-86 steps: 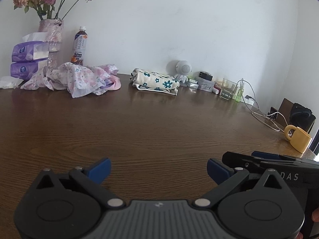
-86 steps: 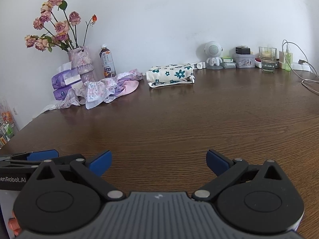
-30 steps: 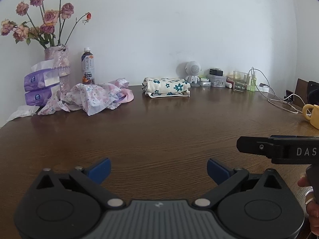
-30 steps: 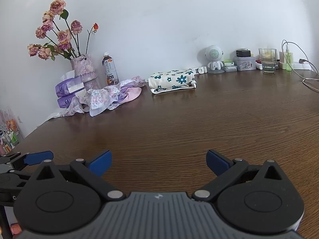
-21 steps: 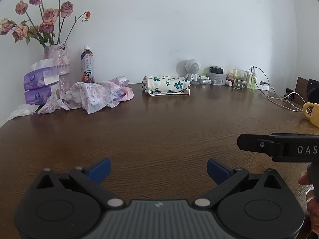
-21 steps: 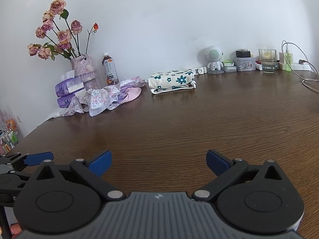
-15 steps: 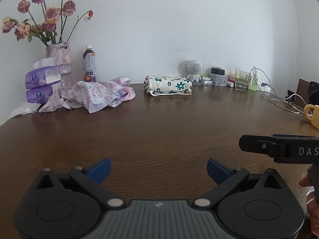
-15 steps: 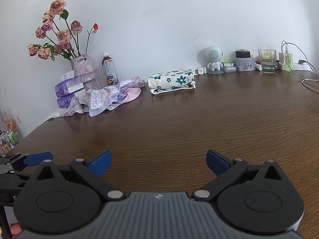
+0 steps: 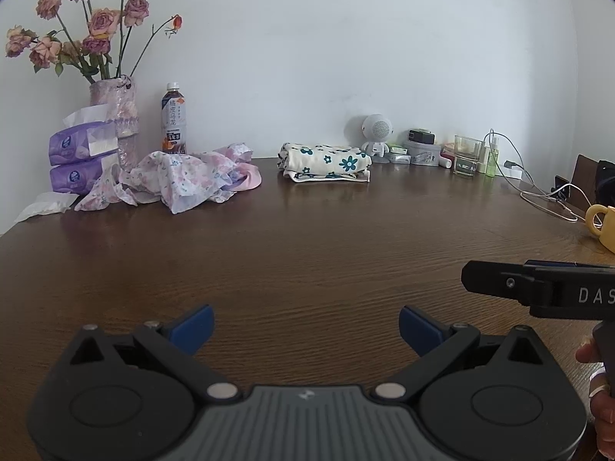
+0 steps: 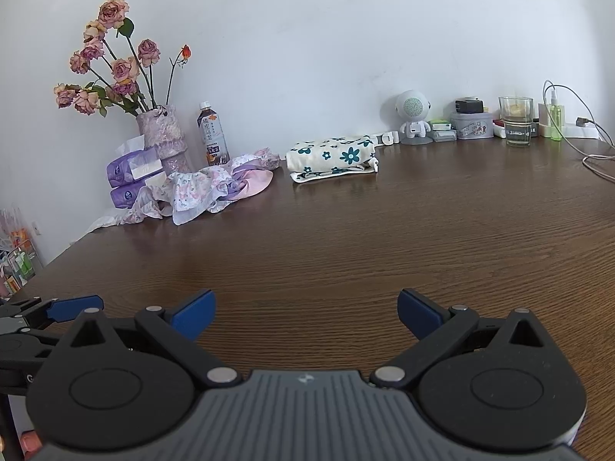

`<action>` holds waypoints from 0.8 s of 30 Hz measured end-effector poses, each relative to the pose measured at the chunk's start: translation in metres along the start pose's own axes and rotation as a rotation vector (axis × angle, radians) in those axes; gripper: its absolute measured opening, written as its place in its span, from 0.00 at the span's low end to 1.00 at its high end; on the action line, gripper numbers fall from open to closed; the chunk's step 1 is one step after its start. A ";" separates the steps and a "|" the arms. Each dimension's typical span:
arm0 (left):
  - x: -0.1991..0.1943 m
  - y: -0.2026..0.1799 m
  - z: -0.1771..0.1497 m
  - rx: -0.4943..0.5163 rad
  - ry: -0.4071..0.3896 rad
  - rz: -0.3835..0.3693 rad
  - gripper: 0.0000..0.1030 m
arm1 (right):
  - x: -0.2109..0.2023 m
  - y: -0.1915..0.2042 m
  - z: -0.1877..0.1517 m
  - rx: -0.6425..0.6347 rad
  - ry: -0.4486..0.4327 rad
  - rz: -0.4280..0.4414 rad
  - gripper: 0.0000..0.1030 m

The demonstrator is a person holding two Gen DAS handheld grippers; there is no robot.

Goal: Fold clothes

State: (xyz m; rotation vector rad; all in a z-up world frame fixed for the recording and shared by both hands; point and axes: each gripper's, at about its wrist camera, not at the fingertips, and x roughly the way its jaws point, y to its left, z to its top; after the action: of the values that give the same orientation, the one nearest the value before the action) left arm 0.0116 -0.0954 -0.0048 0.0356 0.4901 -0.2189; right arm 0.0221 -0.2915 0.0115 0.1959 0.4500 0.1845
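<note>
Ahead of both hand-held grippers, across a wide stretch of bare wood, the clothes lie at the far edge of the brown bench [image 9: 307, 261], close to the white wall. The left hand-held gripper [image 9: 305, 324] hovers low over the near part of the bench with its blue-tipped fingers [image 9: 192, 326] spread wide and nothing between them. The right hand-held gripper [image 10: 306, 309] is likewise released and empty, its fingers [image 10: 417, 313] well apart.

Far ahead and to the left of each gripper sits a crumpled pink and lilac floral garment [image 9: 184, 180], loose and unfolded. Just to its right, apart from it, lies a folded cream garment with teal flowers [image 9: 326, 161], squared into a neat stack.

Behind the crumpled garment stand a drink bottle [image 9: 173, 119], a vase of dried roses [image 9: 115, 115] and two purple tissue packs [image 9: 77, 161]. Farther right along the wall are a small white robot figure [image 9: 378, 132], a glass [image 9: 467, 153] and a white cable [image 9: 538, 188]. A yellow mug [image 9: 603, 223] sits at the right edge of the left wrist view, where part of the right gripper's black body and a person's fingertips [image 9: 586, 353] also show.
</note>
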 end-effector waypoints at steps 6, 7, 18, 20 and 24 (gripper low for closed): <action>0.000 0.000 0.000 -0.003 0.004 -0.005 1.00 | -0.001 0.000 0.000 -0.002 -0.004 0.002 1.00; 0.000 0.000 0.000 -0.004 0.004 -0.004 1.00 | -0.001 0.000 0.000 -0.002 -0.004 0.002 1.00; 0.001 0.000 0.000 -0.011 0.009 -0.003 1.00 | -0.001 0.002 0.000 -0.008 0.001 0.005 1.00; 0.001 0.000 0.000 -0.010 0.010 -0.003 1.00 | -0.001 0.002 0.000 -0.007 0.001 0.005 1.00; 0.001 0.000 0.000 -0.008 0.009 -0.003 1.00 | -0.001 0.002 0.000 -0.010 0.004 0.007 1.00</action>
State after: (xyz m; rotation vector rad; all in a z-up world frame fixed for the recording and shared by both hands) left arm 0.0123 -0.0958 -0.0051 0.0281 0.5000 -0.2198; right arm 0.0214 -0.2900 0.0125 0.1872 0.4523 0.1936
